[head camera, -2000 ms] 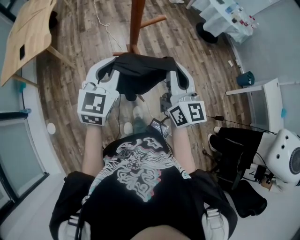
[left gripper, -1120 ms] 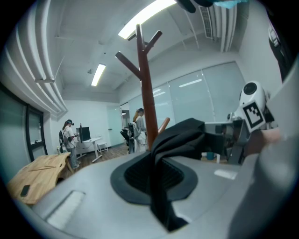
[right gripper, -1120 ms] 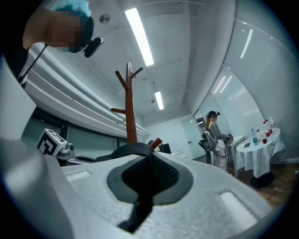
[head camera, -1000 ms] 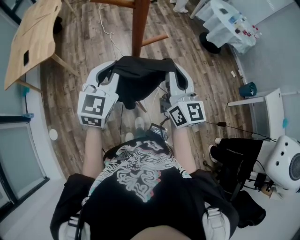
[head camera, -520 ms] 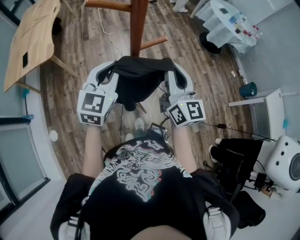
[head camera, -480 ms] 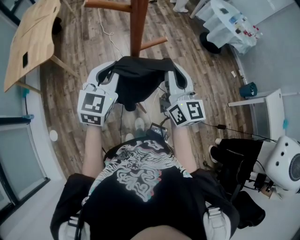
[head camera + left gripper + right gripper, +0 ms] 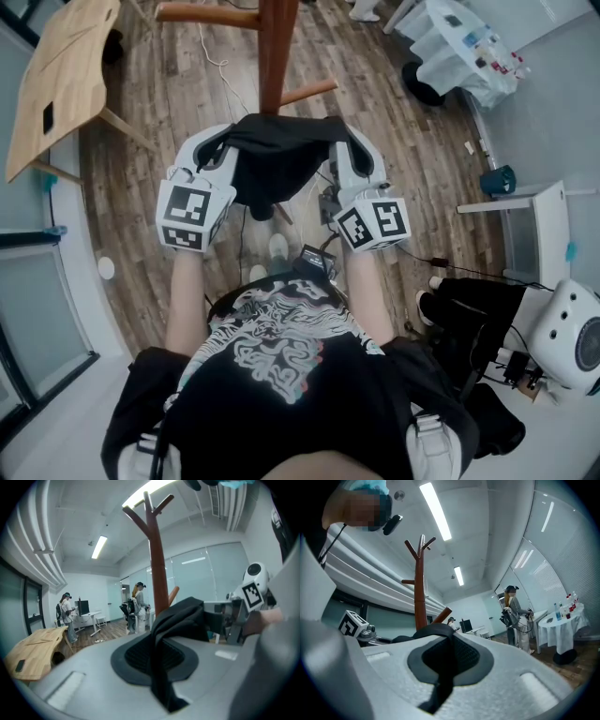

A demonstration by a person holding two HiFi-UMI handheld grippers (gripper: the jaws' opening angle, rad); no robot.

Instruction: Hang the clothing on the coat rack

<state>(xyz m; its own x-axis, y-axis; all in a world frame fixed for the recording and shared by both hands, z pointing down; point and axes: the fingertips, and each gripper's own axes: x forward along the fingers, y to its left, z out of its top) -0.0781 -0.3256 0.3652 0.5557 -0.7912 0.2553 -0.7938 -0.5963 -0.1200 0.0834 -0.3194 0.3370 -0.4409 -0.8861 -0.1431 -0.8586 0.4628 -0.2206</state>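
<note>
While left claw (image 7: 221, 142) clamps black garment (image 7: 279, 161), right claw (image 7: 341, 142) clamps it too | coat rack (image 7: 278, 47) (brown) beyond

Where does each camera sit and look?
Head view: on the person's head, looking steeply down at the black garment between left tongs and right tongs; forearms show.
Left gripper view: on the left tongs, looking along its shut jaws toward the coat rack.
Right gripper view: on the right tongs, same grip, facing the coat rack.
Both gripper views share garment and coat rack.

We lose the brown wooden coat rack (image 7: 277, 47) past the twelve o'clock edge; items on the white-draped table (image 7: 433, 42) at one o'clock are too small to tell.
</note>
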